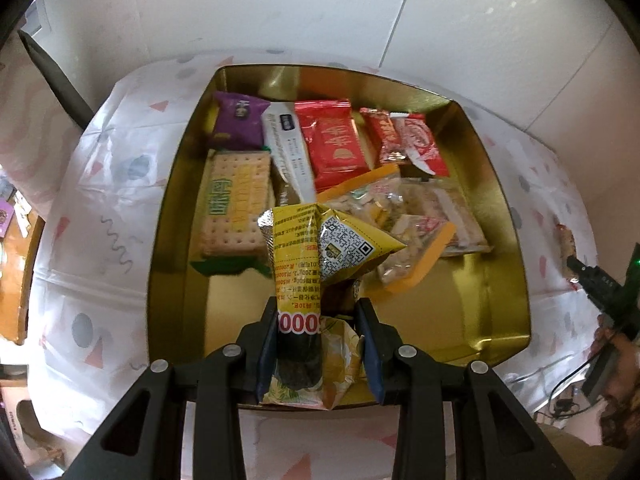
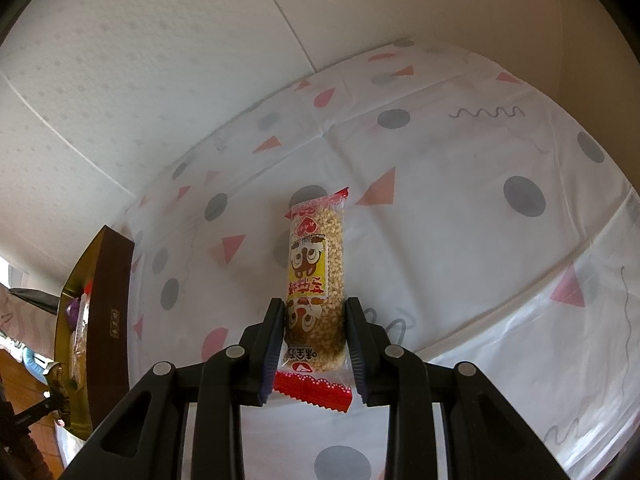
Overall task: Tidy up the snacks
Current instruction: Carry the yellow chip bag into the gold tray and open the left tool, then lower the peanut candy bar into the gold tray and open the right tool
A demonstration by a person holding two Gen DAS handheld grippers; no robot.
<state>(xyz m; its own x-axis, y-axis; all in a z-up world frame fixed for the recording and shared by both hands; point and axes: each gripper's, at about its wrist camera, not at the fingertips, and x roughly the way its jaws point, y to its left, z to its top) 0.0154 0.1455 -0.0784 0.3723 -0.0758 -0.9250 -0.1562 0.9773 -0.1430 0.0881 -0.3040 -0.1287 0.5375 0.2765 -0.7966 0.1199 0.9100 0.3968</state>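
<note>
My left gripper [image 1: 318,316] is clamped on one crumpled yellow packet [image 1: 308,256], which I hold above the near half of the gold tin [image 1: 516,280]. The packet's lower end is cut off behind my jaws, and its print is upside down and too small to read apart from a code square.

My right gripper [image 2: 314,316] is closed on one puffed-grain bar [image 2: 316,264] in a clear wrapper with red ends. The bar points to 12 o'clock over the patterned tablecloth [image 2: 460,208]; whether it rests on the cloth or hangs just clear of it I cannot tell.

Beyond the yellow packet, inside the tin, I count one cracker pack [image 1: 236,204] at 10 o'clock, one purple packet [image 1: 238,120] past it at 11, one white packet [image 1: 290,148] partly under its neighbours, one broad red packet [image 1: 336,140] at 12, and two smaller red packets [image 1: 404,140] at 1 o'clock. At 2 o'clock lie clear bags with orange edges [image 1: 408,220], overlapping so that I cannot count them.

From my right wrist, only a dark outer wall of the tin shows at 9 o'clock, cut off by the frame.
</note>
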